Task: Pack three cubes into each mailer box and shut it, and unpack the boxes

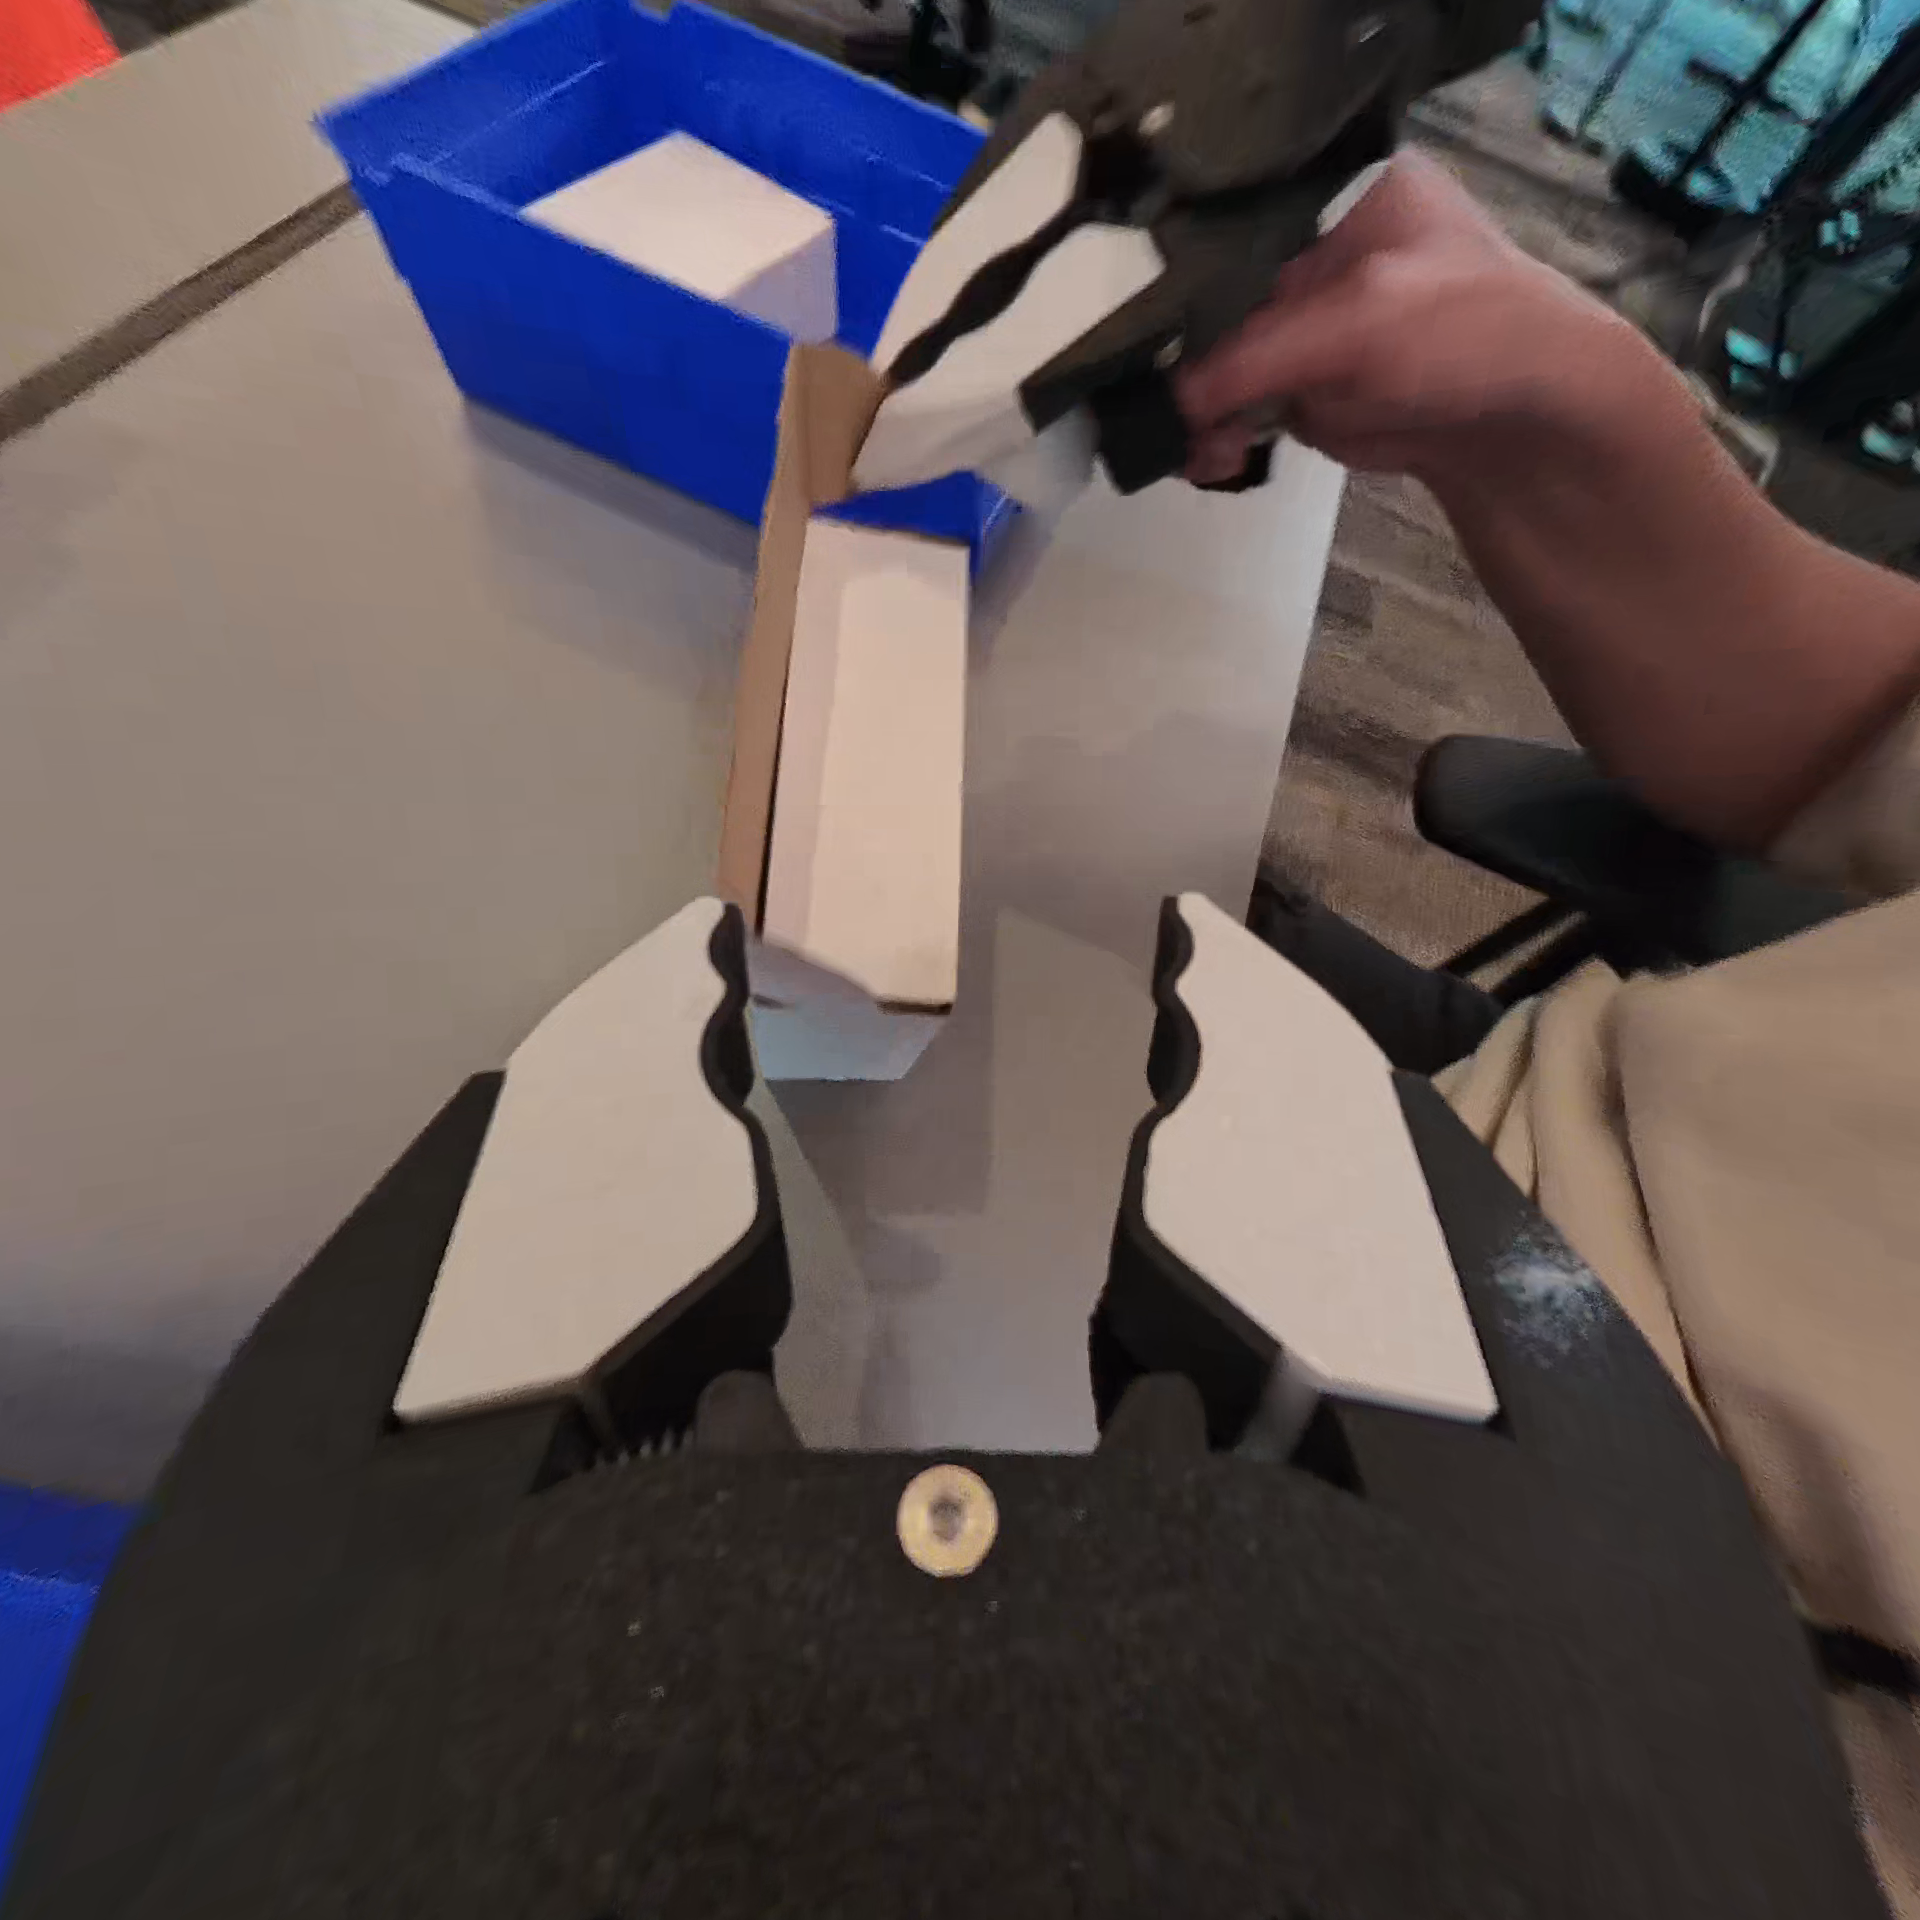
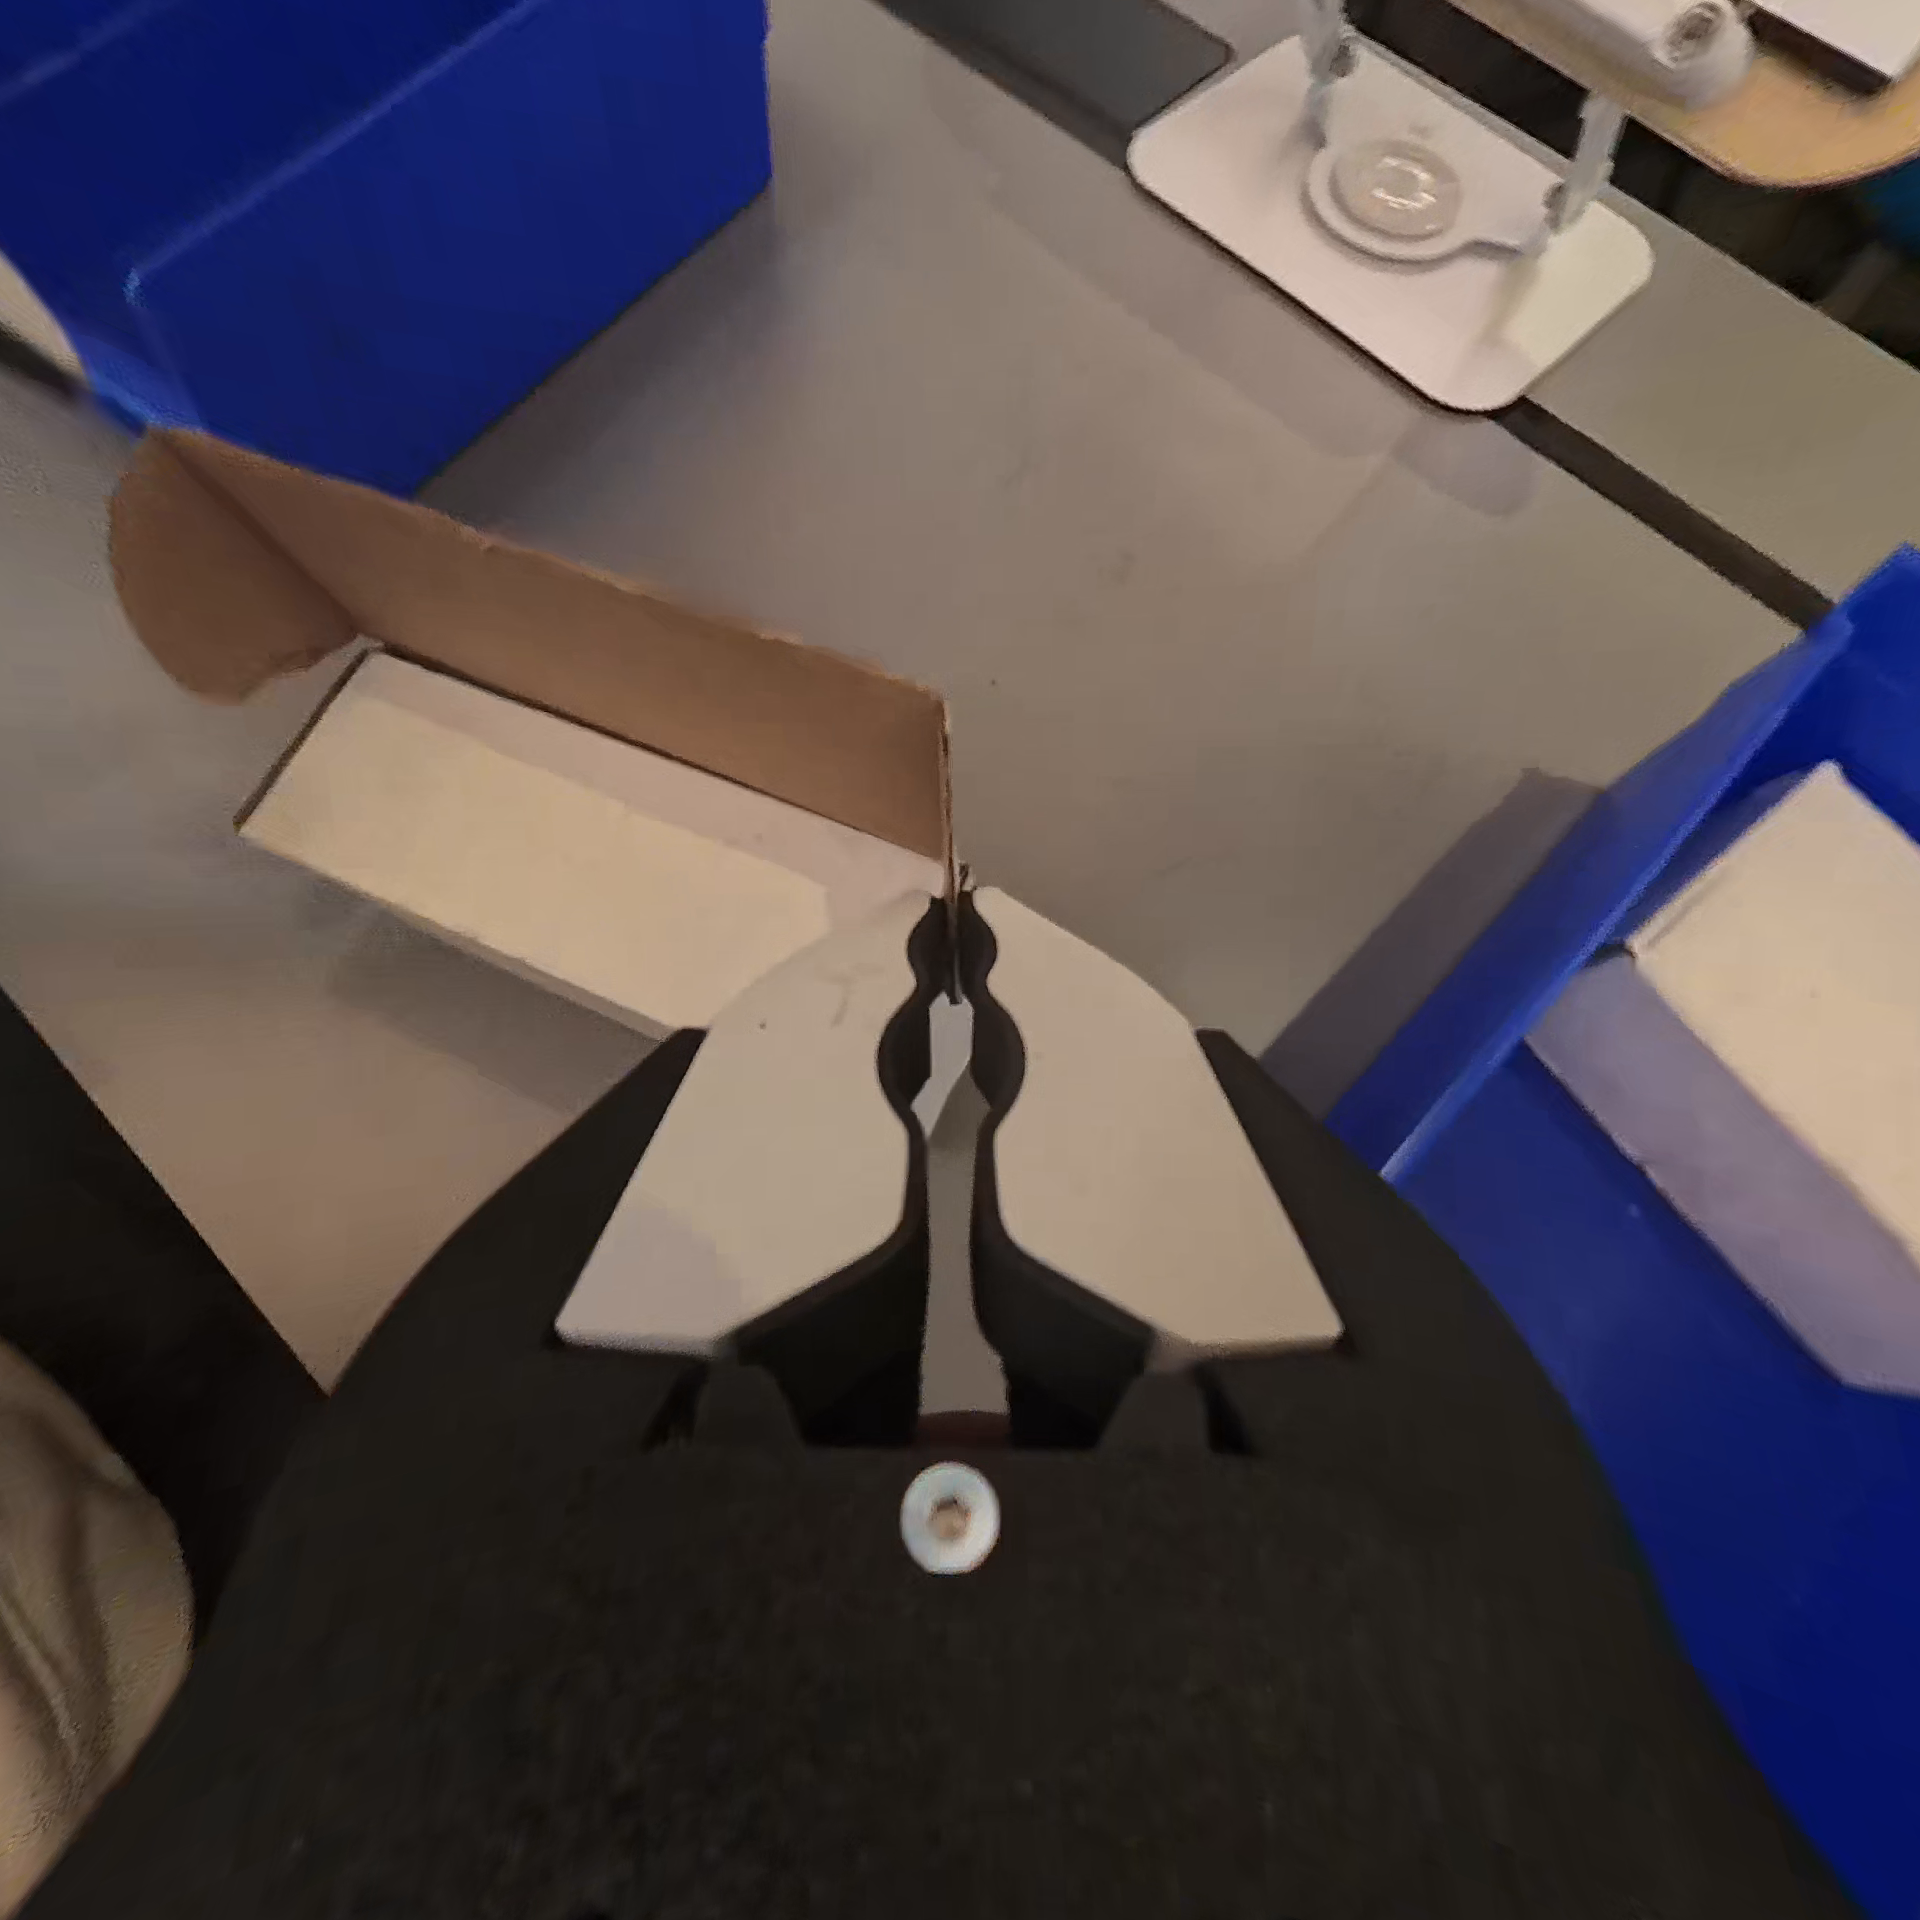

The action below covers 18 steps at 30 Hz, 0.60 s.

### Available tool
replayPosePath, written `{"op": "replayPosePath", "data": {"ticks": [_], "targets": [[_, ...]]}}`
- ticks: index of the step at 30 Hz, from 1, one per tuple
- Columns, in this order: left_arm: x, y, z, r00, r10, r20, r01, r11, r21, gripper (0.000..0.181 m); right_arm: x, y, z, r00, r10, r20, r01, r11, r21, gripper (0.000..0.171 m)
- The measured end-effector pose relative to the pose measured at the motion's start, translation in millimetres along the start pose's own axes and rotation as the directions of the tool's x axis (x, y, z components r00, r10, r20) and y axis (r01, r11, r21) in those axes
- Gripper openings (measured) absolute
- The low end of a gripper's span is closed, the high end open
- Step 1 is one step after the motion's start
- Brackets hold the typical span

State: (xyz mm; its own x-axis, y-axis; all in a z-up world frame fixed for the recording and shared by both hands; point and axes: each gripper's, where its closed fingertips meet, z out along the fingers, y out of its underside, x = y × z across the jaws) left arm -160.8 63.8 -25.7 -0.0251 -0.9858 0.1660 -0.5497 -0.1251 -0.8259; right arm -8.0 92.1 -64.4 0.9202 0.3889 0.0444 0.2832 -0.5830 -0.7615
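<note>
A long white mailer box (image 1: pixel 873 769) lies on the grey table (image 1: pixel 312 831), with its brown-lined lid flap (image 1: pixel 774 623) lifted. My left gripper (image 1: pixel 951 987) is open. The box's near end stands between its fingers, close to the left pad (image 1: pixel 727 997) and well clear of the right one. My right gripper (image 2: pixel 951 920) is shut on the corner edge of the lid flap (image 2: pixel 582 644) and holds it up over the box (image 2: pixel 499 821). It also shows in the left wrist view (image 1: pixel 873 416), at the flap's far end. No cubes show.
A blue bin (image 1: pixel 582 343) behind the box holds a white box (image 1: pixel 696 218). The right wrist view shows that bin (image 2: pixel 1662 1195) at the right, another blue bin (image 2: pixel 416 229) at the top left and a white stand base (image 2: pixel 1455 301). A person's hand (image 1: pixel 1455 343) and a chair (image 1: pixel 1558 821) are at the right. The left gripper's tips are roughly 15 cm from the right gripper's.
</note>
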Motion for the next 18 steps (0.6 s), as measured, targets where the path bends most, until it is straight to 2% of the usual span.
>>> {"op": "replayPosePath", "data": {"ticks": [2,4,8,11,12,13,14,15,18], "targets": [[-13,-21,4,0.993,0.116,0.018,-0.115,0.991,-0.074,0.065,1,-2,6,0.994,-0.103,0.038,0.104,0.994,-0.021,0.001],[-35,-41,23,0.979,0.202,0.022,-0.198,0.971,-0.136,0.066,-2,-6,15,0.979,-0.180,0.096,0.183,0.983,-0.020,0.002],[-37,-55,67,0.940,0.193,-0.280,-0.267,0.929,-0.256,0.067,-14,-10,32,0.963,-0.173,0.208,0.176,0.984,0.007,0.001],[-45,-34,92,0.912,0.196,-0.360,-0.345,0.840,-0.417,0.062,-17,-11,43,0.963,-0.155,0.219,0.148,0.988,0.046,0.002],[-51,-27,98,0.914,0.188,-0.360,-0.349,0.815,-0.462,0.051,-17,-12,44,0.962,-0.157,0.226,0.144,0.987,0.071,0.001],[-50,-24,102,0.912,0.146,-0.384,-0.333,0.808,-0.485,0.053,-16,-12,45,0.963,-0.152,0.224,0.136,0.987,0.086,0.001],[-51,-24,105,0.915,0.100,-0.390,-0.299,0.818,-0.492,0.049,-15,-11,46,0.966,-0.133,0.223,0.114,0.989,0.095,0.002],[-57,-26,107,0.925,0.090,-0.370,-0.276,0.828,-0.487,0.030,-14,-11,47,0.968,-0.106,0.225,0.081,0.990,0.116,0.004],[-61,-29,105,0.919,-0.001,-0.395,-0.197,0.866,-0.460,0.021,-11,-14,43,0.975,-0.021,0.221,-0.023,0.981,0.193,0.012]]}}
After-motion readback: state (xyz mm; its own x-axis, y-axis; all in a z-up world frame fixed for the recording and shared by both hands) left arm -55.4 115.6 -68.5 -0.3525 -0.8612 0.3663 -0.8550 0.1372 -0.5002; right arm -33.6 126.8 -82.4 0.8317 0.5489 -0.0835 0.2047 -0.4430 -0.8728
